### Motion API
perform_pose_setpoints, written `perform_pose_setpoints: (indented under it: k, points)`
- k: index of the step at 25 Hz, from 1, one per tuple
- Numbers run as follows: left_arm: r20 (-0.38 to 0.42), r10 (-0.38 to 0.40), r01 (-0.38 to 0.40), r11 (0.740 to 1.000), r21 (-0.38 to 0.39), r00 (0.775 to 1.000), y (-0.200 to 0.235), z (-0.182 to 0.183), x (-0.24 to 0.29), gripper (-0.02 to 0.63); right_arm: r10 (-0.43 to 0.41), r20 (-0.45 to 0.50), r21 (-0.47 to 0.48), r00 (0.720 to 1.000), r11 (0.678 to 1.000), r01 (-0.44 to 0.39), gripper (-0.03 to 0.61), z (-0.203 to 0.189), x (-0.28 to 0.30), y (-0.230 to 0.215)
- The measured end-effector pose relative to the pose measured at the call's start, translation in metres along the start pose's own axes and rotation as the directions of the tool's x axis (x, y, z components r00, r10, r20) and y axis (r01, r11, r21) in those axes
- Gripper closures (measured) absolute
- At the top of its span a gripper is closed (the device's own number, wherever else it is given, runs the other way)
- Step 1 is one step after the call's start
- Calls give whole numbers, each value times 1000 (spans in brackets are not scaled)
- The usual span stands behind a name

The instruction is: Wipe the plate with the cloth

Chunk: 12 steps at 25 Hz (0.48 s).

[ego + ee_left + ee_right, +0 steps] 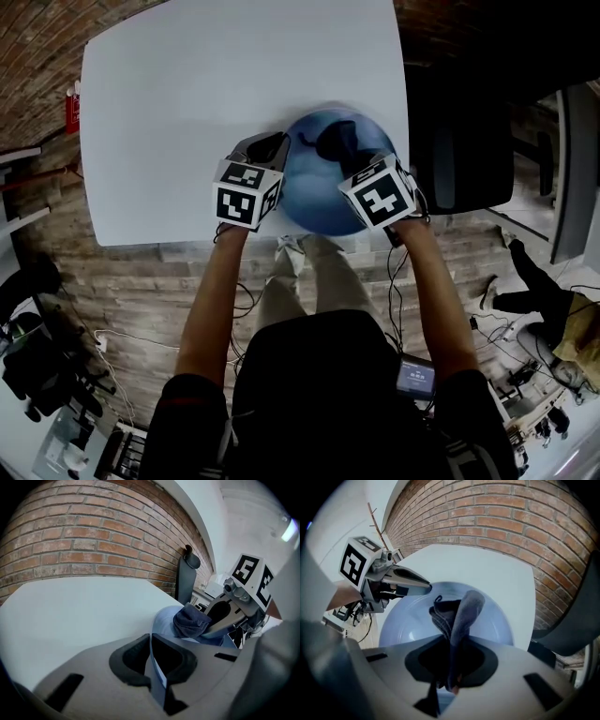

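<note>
Two grips hold: the left claw [151, 658] clamps the rim of the blue plate [492, 620], the right claw [450, 667] pinches the dark cloth [459, 611] against its face. The plate is at the near edge of the white bench [206, 94], nothing in it but cloth. Pressing too hard could likely twist the rim free or push the plate off that edge.

1. Cannot trace the rim of the plate [319, 202] sharply in the head view; blurred against the table [169, 112].
2. Cannot see its near edge there, covered by the marker cubes of the left tool [274, 150] and right tool [349, 155].
3. Cannot follow the cloth [461, 613] past the right tool's jaws in the right gripper view; lower end buried between them.
4. Cannot see most of the plate in the left gripper view, blocked by the left tool's body.
</note>
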<state>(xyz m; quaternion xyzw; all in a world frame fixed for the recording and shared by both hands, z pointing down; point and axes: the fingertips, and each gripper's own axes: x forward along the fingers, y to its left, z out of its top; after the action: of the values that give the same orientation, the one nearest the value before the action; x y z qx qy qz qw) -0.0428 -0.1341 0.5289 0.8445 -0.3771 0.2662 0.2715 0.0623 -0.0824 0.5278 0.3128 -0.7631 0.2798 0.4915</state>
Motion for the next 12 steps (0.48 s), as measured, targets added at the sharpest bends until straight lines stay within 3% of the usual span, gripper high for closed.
perform_pose_setpoints:
  k: [4,7,12]
  points:
    - [6,31,-31,998,52,1000,-2,0,1,584,-7,-10,-9,1000,1000,6,517,-1,1,2]
    - [7,33,-34,998,50,999,-4,-1,0,584,-22,-12,-54,1000,998,21,517,1,0,0]
    - [40,39,-41,998,54,998,-5,14,-16,583,-13,23,-32,1000,999,13,517,3,-8,1]
